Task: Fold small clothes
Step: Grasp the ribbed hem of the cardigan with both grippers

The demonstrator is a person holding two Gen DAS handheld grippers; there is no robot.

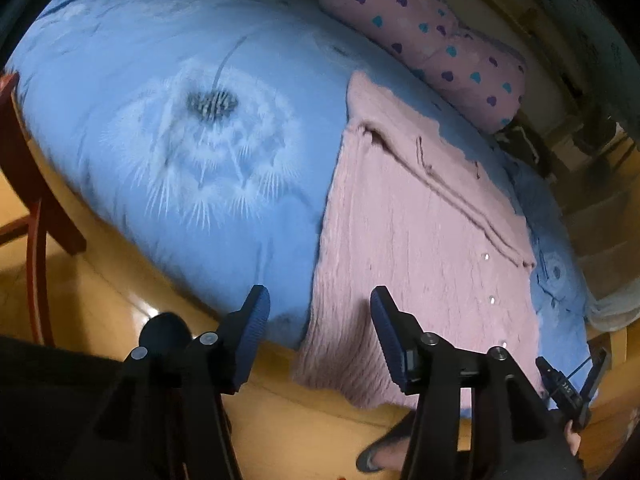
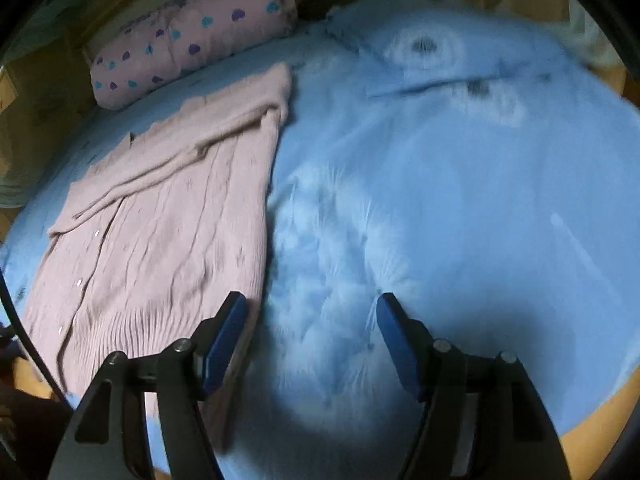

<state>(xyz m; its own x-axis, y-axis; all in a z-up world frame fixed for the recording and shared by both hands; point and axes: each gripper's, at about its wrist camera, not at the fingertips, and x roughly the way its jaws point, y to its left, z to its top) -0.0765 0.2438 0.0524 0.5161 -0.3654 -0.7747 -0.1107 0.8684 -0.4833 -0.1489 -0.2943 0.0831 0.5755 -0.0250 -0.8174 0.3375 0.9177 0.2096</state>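
- Your left tool (image 1: 318,312) has its jaws spread with nothing between them; it hangs over the near hem of the pink cardigan (image 1: 420,240), where the knit droops over the bed's edge.
- Your right tool (image 2: 312,320) also stands spread and empty, with its left pad just beside the cardigan's (image 2: 160,220) near right edge and its right pad over bare bedding.
- The cardigan lies flat on the blue duvet (image 1: 160,120), buttons up, with one sleeve already laid across the chest. It sits toward the side of the bed near the heart-print pillow (image 1: 440,40).
- You seem to be between folds: the sleeve fold looks done, and the body still lies at full length.
- Next, you likely need both tools to come down on the hem corners, one each, pinch the ribbed edge and carry it up toward the collar.
- Watch the overhanging hem: take both knit layers, or the back may drag behind.
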